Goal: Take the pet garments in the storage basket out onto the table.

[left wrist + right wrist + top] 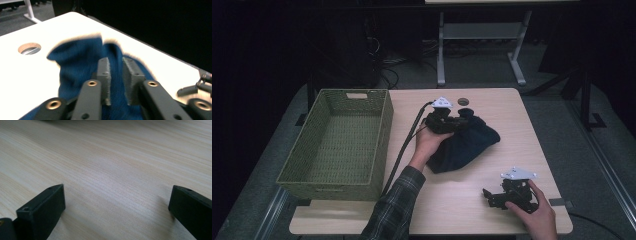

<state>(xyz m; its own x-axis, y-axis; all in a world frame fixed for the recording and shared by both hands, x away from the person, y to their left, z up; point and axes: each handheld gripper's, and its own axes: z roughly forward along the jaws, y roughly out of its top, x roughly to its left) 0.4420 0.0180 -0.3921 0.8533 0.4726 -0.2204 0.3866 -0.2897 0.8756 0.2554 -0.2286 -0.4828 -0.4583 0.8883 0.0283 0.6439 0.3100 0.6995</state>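
Dark blue cloth (467, 142) bunched mid-tabletop (522, 125), beside the wicker basket (337, 145). Left tool (115, 75) nearly closed on a raised fold; right tool (489, 196) spread wide, resting empty. Likely soft, light and limp: best pinched at a thick bunched fold.

A light wooden table (472, 200) carries 2 things: a green woven basket (337, 145) along its left side, and a crumpled dark blue cloth (467, 145) near the middle, slightly to the far side. A round cable hole (463, 101) sits by the far edge.
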